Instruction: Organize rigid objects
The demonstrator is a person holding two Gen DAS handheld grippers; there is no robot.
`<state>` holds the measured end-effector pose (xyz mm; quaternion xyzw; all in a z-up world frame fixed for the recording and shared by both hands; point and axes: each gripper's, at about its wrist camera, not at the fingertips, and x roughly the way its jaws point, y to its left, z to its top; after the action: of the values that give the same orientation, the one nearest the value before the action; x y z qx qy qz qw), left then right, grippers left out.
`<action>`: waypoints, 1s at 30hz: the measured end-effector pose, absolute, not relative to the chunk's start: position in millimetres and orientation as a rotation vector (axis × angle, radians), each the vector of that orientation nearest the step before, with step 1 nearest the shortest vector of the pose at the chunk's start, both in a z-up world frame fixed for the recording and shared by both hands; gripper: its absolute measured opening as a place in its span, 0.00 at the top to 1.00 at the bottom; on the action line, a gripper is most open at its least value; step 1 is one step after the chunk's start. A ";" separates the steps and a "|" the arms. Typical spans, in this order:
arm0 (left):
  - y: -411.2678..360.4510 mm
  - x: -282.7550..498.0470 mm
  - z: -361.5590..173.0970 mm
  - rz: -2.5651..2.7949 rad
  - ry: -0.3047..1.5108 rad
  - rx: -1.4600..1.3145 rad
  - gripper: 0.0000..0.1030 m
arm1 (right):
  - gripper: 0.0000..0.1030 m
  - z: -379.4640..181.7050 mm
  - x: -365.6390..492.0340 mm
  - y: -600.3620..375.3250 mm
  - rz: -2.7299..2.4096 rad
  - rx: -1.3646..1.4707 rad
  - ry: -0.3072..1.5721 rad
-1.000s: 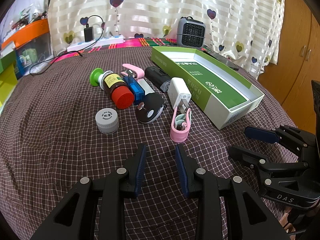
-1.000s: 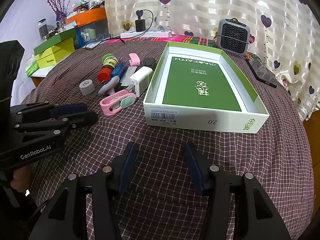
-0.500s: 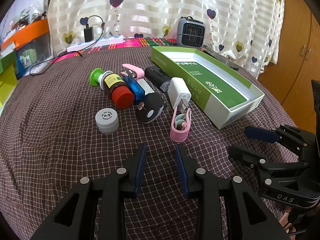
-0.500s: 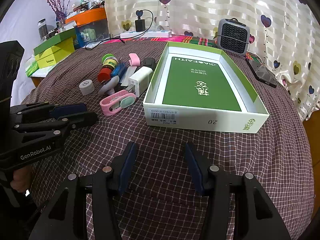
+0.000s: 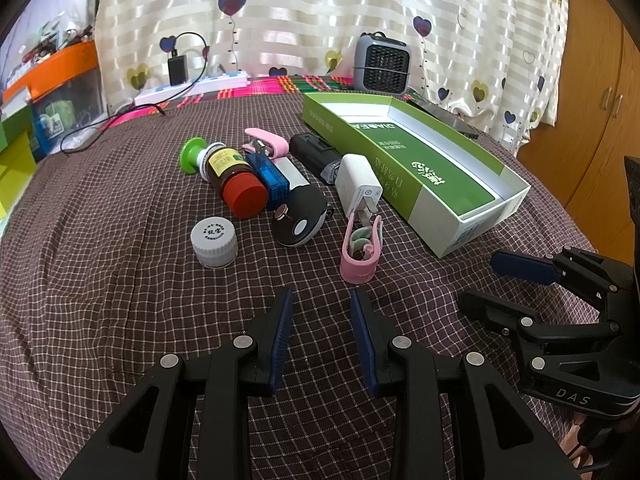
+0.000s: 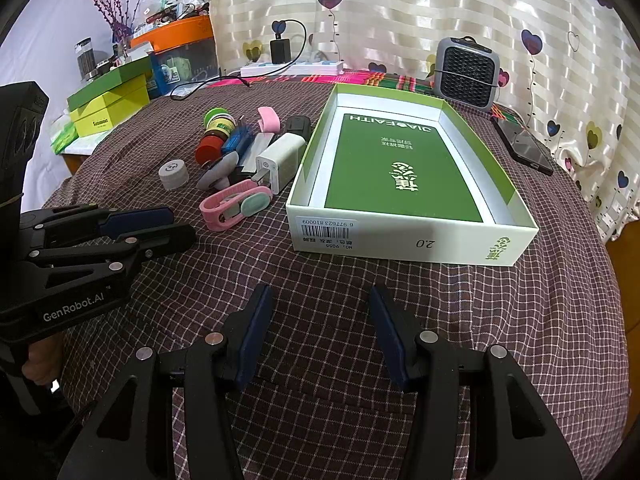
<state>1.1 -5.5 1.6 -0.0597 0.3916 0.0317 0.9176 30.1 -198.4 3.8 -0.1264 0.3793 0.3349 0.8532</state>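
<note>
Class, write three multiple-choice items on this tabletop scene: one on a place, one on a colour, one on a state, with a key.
1. Where does the white wall charger lie?
A. inside the box
B. on the cloth beside the box
C. between gripper fingers

2. What colour is the brown glass bottle's cap?
A. red
B. yellow
C. black

3. What state is the open green-and-white cardboard box in?
A. lidded
B. full of items
C. empty

Key: 1 B, it rests against the box's outer wall; 2 A, the cap facing the left camera is red; 3 C, only the printed green floor shows inside.
</note>
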 end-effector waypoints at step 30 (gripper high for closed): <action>-13.7 1.9 1.6 0.084 0.817 -0.062 0.72 | 0.50 4.8 34.0 -198.0 0.694 -0.265 0.808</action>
<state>1.9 -13.7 1.6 -0.0301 0.3968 0.0406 0.9165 34.0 -198.0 4.8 -0.1260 0.3842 0.3297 0.8531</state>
